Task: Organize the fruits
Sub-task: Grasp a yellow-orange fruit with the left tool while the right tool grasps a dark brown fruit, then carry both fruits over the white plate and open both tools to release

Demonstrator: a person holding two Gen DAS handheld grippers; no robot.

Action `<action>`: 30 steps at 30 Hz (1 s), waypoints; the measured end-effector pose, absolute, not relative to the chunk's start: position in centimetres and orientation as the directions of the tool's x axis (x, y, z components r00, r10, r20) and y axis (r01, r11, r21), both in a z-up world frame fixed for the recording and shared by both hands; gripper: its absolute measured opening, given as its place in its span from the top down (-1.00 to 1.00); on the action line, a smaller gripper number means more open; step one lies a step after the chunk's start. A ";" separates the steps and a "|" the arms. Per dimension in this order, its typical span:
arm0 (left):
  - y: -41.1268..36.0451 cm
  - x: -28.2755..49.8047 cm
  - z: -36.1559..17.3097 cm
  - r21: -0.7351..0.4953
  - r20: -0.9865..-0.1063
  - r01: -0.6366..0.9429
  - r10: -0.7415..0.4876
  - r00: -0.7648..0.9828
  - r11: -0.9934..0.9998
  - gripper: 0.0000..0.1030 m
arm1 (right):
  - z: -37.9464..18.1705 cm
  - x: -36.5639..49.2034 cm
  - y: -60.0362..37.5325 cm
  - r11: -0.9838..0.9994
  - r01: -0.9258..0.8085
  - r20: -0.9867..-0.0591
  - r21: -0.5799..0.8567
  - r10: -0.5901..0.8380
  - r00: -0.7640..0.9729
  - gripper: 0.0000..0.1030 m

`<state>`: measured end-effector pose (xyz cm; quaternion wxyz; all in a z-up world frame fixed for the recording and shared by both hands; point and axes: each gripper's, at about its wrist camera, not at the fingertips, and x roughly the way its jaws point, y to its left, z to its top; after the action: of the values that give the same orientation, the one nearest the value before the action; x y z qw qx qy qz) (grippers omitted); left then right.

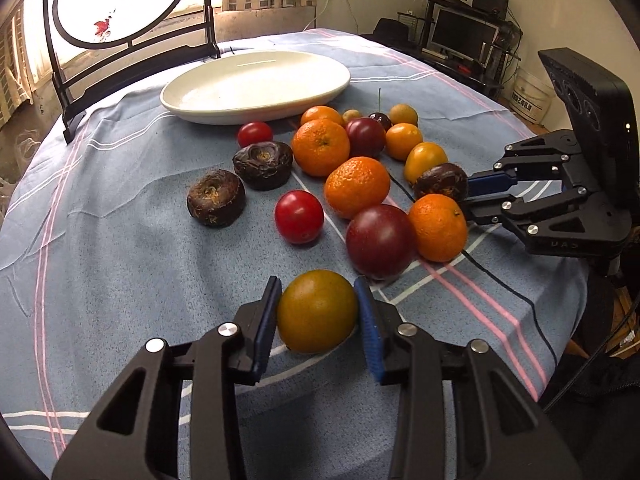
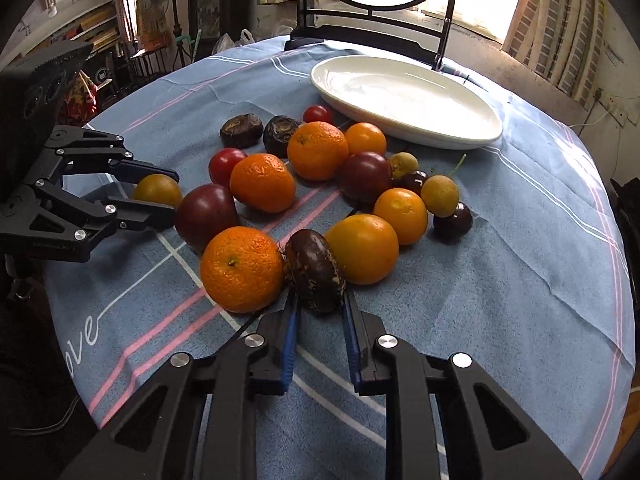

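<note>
Two grippers are working this table at once, and both are sitting right on fruit. Down at the near edge, the left gripper (image 1: 318, 312) is bracketing a greenish-yellow round fruit (image 1: 317, 311), its blue-padded fingers (image 1: 266, 322) pressing against either side while the fruit is resting on the blue striped tablecloth (image 1: 120, 272). Over on the other side, the right gripper (image 2: 318, 300) is closing in on a dark brown water chestnut (image 2: 315, 270), fingers hugging its flanks, though whether they are truly squeezing it I cannot tell. That chestnut is lying wedged between a dimpled mandarin (image 2: 241, 269) and a smooth yellow-orange fruit (image 2: 362, 249), touching both. Just beyond the left gripper, a dark red plum (image 1: 379, 240) is sitting beside another mandarin (image 1: 438, 227), and a red cherry tomato (image 1: 299, 217) is standing apart from them. Further back, two more water chestnuts (image 1: 216, 198) are lying near each other, and the white oval plate (image 1: 200, 96) is waiting at the far side, in front of a black-framed round screen (image 1: 120, 0).
</note>
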<state>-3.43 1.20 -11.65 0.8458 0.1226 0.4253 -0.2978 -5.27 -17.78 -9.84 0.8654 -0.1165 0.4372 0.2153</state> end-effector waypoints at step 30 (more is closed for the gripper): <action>1.2 -3.5 -6.7 -0.108 -0.711 0.608 -0.488 0.506 0.787 0.29 | -10.5 -7.3 -18.1 0.827 -0.559 -0.805 0.062 0.372 0.462 0.17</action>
<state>-3.49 1.24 -6.68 0.8644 0.0778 0.3825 -0.3170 -7.27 -18.08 -10.49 0.8483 -0.1062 0.4403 0.2744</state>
